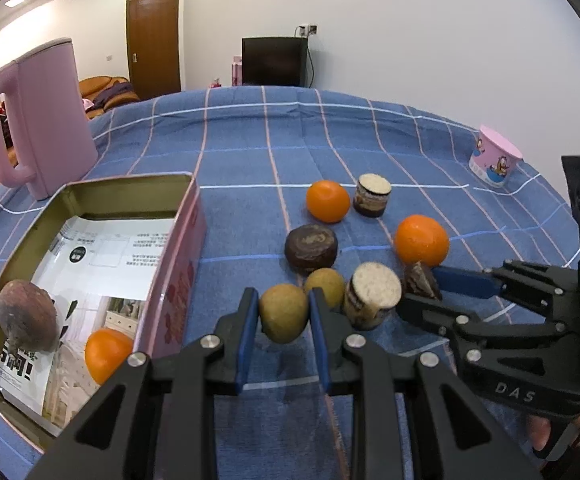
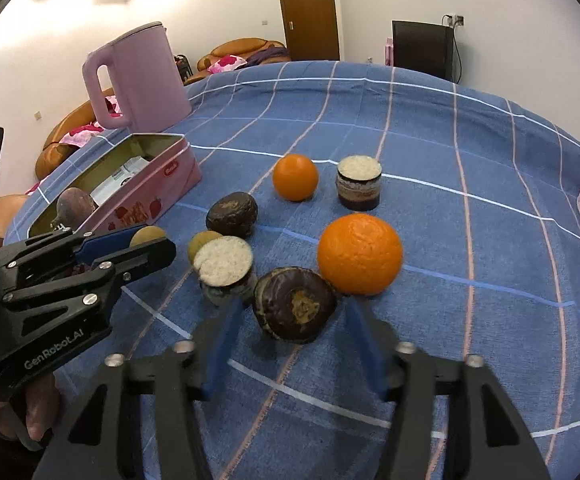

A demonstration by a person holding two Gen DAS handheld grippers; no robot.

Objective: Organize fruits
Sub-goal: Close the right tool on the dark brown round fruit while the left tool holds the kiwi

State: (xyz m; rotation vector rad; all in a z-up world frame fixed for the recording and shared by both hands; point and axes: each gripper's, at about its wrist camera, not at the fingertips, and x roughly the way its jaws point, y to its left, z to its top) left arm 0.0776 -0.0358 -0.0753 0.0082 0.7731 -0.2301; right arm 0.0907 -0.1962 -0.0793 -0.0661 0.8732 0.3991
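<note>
My left gripper (image 1: 284, 312) is shut on a yellow-green kiwi-like fruit (image 1: 283, 313), held just above the cloth beside the pink tin (image 1: 178, 256). The tin holds a brown-purple fruit (image 1: 26, 316) and an orange (image 1: 108, 354). A second green fruit (image 1: 327, 286) lies just behind the held one. Two oranges (image 1: 327, 201) (image 1: 421, 239) lie on the cloth. My right gripper (image 2: 293, 316) is open, its fingers either side of a chocolate cake (image 2: 294, 305), with the near orange (image 2: 359, 253) just beyond. The left gripper also shows in the right wrist view (image 2: 146, 240).
Two layered cake cups (image 2: 226, 270) (image 2: 359, 182) and another chocolate cake (image 2: 232, 215) sit among the fruit. A pink kettle (image 2: 142, 80) stands behind the tin. A pink paper cup (image 1: 493, 156) stands at the far right of the blue checked tablecloth (image 2: 489, 280).
</note>
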